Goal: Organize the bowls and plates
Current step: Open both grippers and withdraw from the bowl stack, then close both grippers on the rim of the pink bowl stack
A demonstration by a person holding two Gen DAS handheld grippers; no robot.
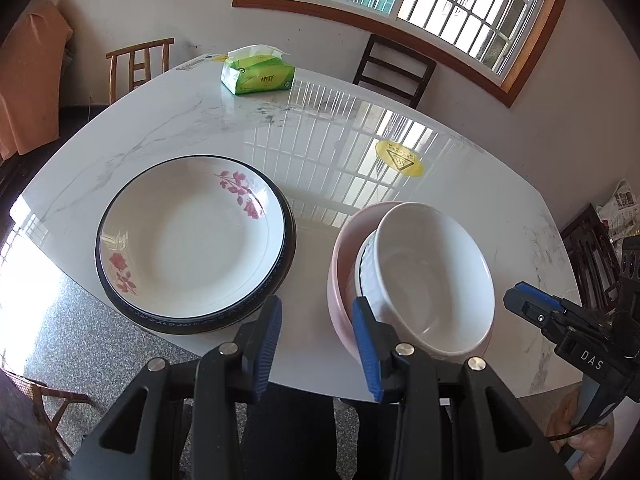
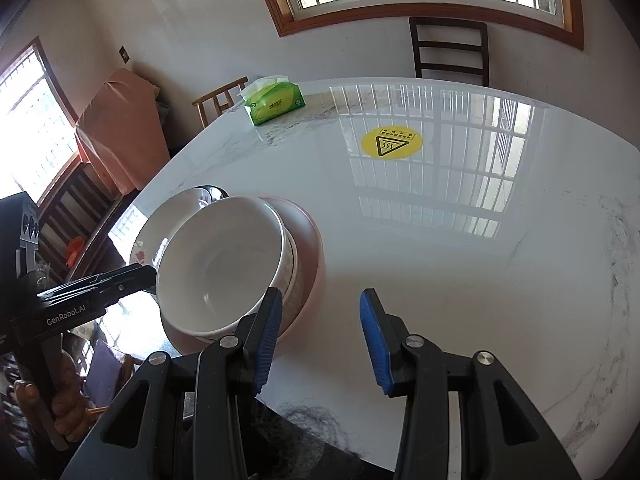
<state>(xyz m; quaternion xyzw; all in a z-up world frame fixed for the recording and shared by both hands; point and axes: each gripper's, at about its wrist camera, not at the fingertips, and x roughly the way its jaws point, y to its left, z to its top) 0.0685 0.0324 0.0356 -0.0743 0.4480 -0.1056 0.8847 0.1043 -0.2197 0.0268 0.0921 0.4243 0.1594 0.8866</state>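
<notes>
Two grippers hover at the near edge of the marble worktop (image 1: 200, 120), both with their blue-padded fingers spread apart and holding nothing: the left gripper (image 1: 316, 344) sits between the plates and the bowls, its right finger just at the pink bowl's rim, and the right gripper (image 2: 320, 340) hangs beside the bowls. A white bowl (image 1: 432, 276) is nested, tilted, in a ribbed white one inside a pink bowl (image 1: 340, 280), next to a flowered plate (image 1: 192, 236) stacked on a dark-rimmed one. Farther back lie a yellow sticker (image 2: 391, 143) and a green tissue pack (image 1: 258, 72).
</notes>
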